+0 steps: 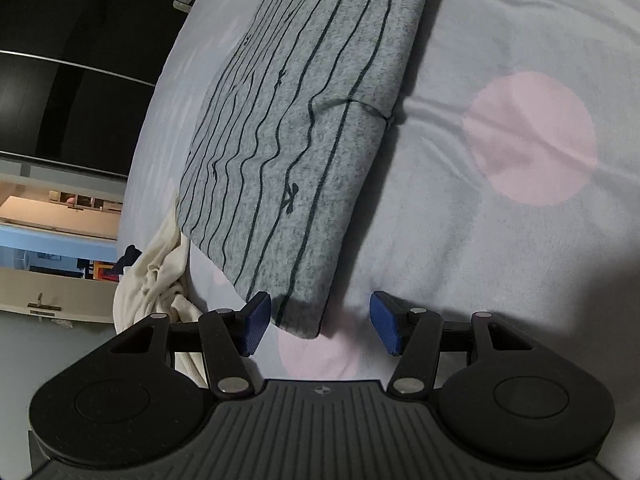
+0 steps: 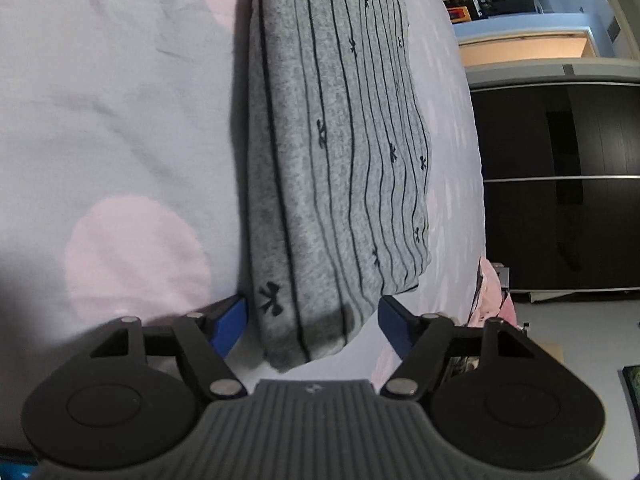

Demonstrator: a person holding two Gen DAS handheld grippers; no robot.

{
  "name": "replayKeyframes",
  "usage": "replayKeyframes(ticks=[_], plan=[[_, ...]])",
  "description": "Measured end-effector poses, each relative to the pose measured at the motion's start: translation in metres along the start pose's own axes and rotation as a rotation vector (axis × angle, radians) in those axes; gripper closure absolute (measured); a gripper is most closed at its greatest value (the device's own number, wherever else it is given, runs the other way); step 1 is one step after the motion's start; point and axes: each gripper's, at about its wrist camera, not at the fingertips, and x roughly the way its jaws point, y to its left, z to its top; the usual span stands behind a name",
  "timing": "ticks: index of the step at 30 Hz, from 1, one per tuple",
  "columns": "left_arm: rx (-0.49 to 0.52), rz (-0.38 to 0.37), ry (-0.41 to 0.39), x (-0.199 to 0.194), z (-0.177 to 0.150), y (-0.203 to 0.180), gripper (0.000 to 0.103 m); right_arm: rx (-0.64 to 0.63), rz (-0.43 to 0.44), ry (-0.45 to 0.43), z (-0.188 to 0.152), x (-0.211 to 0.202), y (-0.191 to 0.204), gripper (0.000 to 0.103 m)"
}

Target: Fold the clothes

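Left wrist: left tongs (image 1: 318,326) agape, empty | right tongs (image 2: 312,326) likewise | shirt (image 1: 304,128) far end cropped

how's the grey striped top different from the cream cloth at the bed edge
The grey striped top is folded into a neat flat rectangle; the cream cloth is a crumpled, unfolded heap. The top has thin dark stripes and small bow prints; the cream cloth is plain. The top lies out on the dotted bedsheet, with the open jaws of the left gripper and right gripper at its corners; the cream cloth hangs at the bed's edge. Both are soft fabric on the same bed.
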Motion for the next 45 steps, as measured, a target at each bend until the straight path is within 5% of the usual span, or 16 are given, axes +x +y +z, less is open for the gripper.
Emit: replayKeyframes(ticks=[4,6,9,23,24,25,27,29,35,45], plan=[[-0.011,-0.001,0.0,0.003,0.0,0.004,0.05,-0.037,0.015,0.027,-0.002,0.001,0.004,0.082],[-0.017,-0.01,-0.004,0.002,0.0,0.006,0.066,-0.071,0.005,0.026,-0.005,-0.006,0.008,0.095],[-0.043,-0.025,0.024,0.002,-0.003,0.01,0.098,-0.092,-0.006,0.023,-0.008,-0.015,0.009,0.097],[-0.081,0.038,0.151,0.003,-0.014,0.035,0.1,-0.041,0.005,0.053,-0.012,-0.009,-0.002,0.096],[-0.087,0.031,0.147,0.002,-0.016,0.037,0.098,-0.041,0.016,0.054,-0.011,-0.009,-0.002,0.094],[-0.092,0.023,0.129,-0.002,-0.018,0.037,0.096,-0.035,0.027,0.055,-0.01,-0.01,-0.003,0.081],[-0.079,0.02,0.065,-0.012,-0.016,0.034,0.07,-0.011,0.052,0.056,-0.009,-0.014,-0.006,0.057],[-0.052,0.021,-0.006,-0.022,-0.013,0.028,0.05,-0.008,0.062,0.044,-0.008,-0.017,-0.008,0.055],[0.113,0.027,-0.047,-0.02,0.003,-0.009,0.048,-0.104,0.046,-0.008,0.001,-0.023,0.014,0.043],[0.13,0.092,-0.022,0.005,0.012,-0.013,0.039,-0.125,-0.01,-0.03,0.001,-0.014,0.027,0.038]])
